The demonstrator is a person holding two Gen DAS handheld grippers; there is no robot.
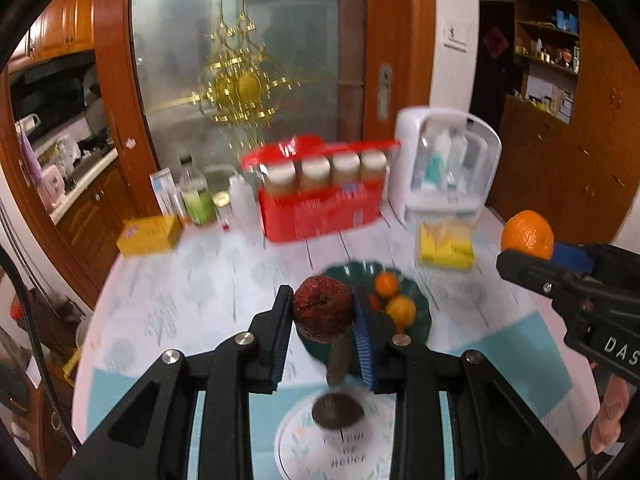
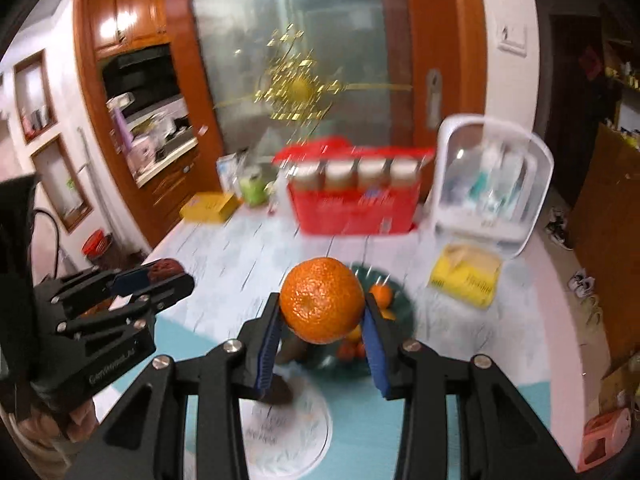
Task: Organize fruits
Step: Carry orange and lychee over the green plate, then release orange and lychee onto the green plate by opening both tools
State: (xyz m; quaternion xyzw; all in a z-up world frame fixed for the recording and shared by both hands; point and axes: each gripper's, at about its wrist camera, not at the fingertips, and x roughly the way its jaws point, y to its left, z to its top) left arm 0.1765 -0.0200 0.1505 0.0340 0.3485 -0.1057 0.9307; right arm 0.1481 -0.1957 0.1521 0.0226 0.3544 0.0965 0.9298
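My left gripper (image 1: 322, 312) is shut on a dark red fruit (image 1: 322, 307) and holds it in the air above the table. My right gripper (image 2: 322, 320) is shut on a big orange (image 2: 322, 300), also in the air; that orange shows at the right of the left wrist view (image 1: 528, 235). Below lies a dark green plate (image 1: 416, 292) with small oranges (image 1: 387, 283). Nearer stands a white patterned plate (image 1: 296, 436) with a dark brown fruit (image 1: 338, 412) on it. The left gripper and its red fruit (image 2: 164, 268) show at the left of the right wrist view.
At the back of the table stand a red box of jars (image 1: 320, 196), a white organiser case (image 1: 448, 168), bottles (image 1: 198, 196), a yellow box (image 1: 148, 234) and a yellow packet (image 1: 446, 246). A teal mat (image 2: 360, 436) lies under the white plate.
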